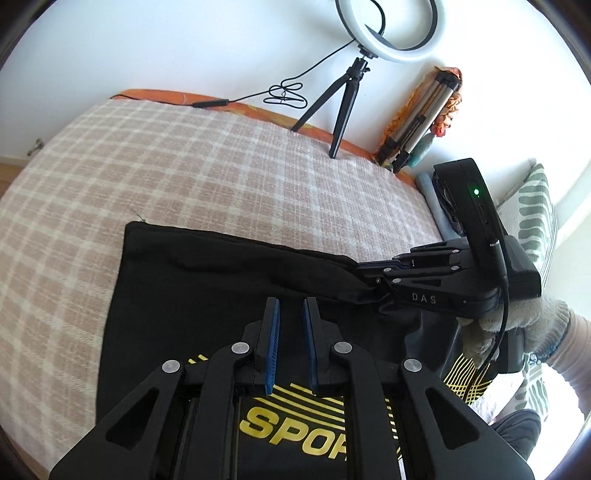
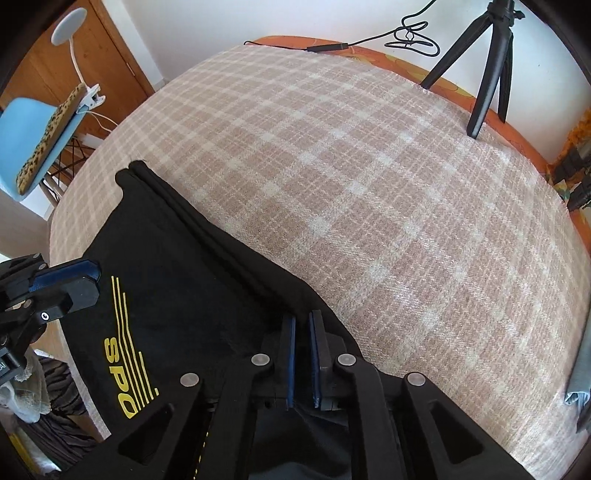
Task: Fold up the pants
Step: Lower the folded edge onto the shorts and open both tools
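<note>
**Black pants on plaid bed, both grippers low over them**

Left wrist: left gripper [image 1: 290,306] nearly closed, small gap, nothing visibly between pads, over pants [image 1: 207,280]. Yellow print reads "SPOR", cut off. Right gripper [image 1: 373,284] marked "DAS", clenched on pants edge; gloved hand [image 1: 517,317] holds it. Plaid blanket [image 1: 184,166], ring light [image 1: 391,33] on tripod, white wall.

Right wrist: right gripper [image 2: 303,325] pads close together at pants [image 2: 177,280] edge. Print reads "SPO". Left gripper [image 2: 79,284] at left. Blue chair [image 2: 40,129], wooden door behind.
</note>
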`<state>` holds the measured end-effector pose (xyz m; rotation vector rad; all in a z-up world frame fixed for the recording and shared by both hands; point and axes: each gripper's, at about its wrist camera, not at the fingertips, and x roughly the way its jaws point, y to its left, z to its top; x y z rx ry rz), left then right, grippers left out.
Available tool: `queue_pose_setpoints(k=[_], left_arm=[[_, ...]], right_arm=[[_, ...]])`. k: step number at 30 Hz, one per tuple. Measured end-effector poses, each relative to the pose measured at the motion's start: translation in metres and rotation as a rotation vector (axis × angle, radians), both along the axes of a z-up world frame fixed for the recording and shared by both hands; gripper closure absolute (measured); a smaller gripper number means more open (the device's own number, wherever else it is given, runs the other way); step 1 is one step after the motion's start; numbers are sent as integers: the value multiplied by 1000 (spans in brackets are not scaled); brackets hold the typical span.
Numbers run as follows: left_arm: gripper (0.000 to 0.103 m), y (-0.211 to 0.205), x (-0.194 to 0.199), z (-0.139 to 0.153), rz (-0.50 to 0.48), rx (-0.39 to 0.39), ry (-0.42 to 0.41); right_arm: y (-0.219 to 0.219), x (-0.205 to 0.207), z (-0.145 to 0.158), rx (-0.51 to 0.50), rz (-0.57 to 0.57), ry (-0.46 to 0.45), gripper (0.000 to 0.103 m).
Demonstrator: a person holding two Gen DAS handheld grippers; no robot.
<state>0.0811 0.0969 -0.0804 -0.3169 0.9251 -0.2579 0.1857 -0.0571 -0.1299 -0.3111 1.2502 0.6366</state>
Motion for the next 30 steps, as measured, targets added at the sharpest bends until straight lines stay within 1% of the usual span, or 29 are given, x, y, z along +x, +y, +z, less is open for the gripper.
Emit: queue_pose_setpoints(k=[2, 3, 5, 7, 9, 10, 11, 12, 13, 14, 15, 16, 18, 20, 21, 22, 24, 25, 27, 28, 30], left_arm=[[92, 2, -2, -3, -10, 63, 4], [92, 3, 3, -9, 2, 76, 19], [92, 10, 13, -26, 26, 37, 78], [92, 15, 22, -44, 44, 30, 137], [92, 17, 26, -55, 46, 16, 165], [92, 18, 27, -55, 48, 14, 153], [92, 17, 27, -54, 41, 22, 155], [92, 16, 26, -53, 43, 27, 149], [92, 17, 25, -53, 46, 31, 146], [92, 18, 24, -53, 49, 30, 146], [92, 20, 24, -52, 59, 28, 143], [92, 24, 23, -50, 74, 33, 134], [92, 35, 25, -45, 114, 49, 114], [92, 50, 30, -43, 161, 35, 116], [92, 59, 32, -42, 187, 31, 115], [92, 67, 34, -40, 216, 33, 108], [92, 83, 36, -35, 258, 11, 93], [92, 90, 35, -31, 278, 4, 84], [92, 100, 33, -23, 307, -10, 61], [92, 103, 32, -19, 313, -18, 50], [92, 102, 31, -13, 315, -5, 31]], right_arm=[[-7, 5, 7, 54, -9, 21, 99], [-10, 9, 10, 77, -15, 27, 99], [-17, 20, 16, 101, -33, 28, 99], [-21, 29, 18, 110, -39, 28, 99], [-23, 41, 13, 105, -36, 34, 98], [-22, 50, 10, 107, -41, 45, 97], [-22, 57, 7, 107, -60, 28, 97], [-23, 61, 6, 95, -75, -8, 91], [-25, 64, 7, 89, -84, -30, 89], [-31, 67, 11, 117, -100, -33, 85], [-37, 66, 16, 165, -112, -30, 85], [-41, 62, 22, 197, -101, -37, 85], [-42, 43, 35, 237, -37, -74, 84], [-39, 22, 40, 294, 34, -62, 85], [-35, 13, 40, 302, 63, -60, 85], [-29, 7, 37, 288, 84, -65, 85], [-17, 2, 26, 229, 93, -80, 84], [-15, 2, 20, 204, 84, -84, 83], [-14, 10, 10, 196, 41, -77, 77], [-15, 15, 5, 190, 17, -79, 76], [-15, 22, -6, 184, -13, -68, 76]])
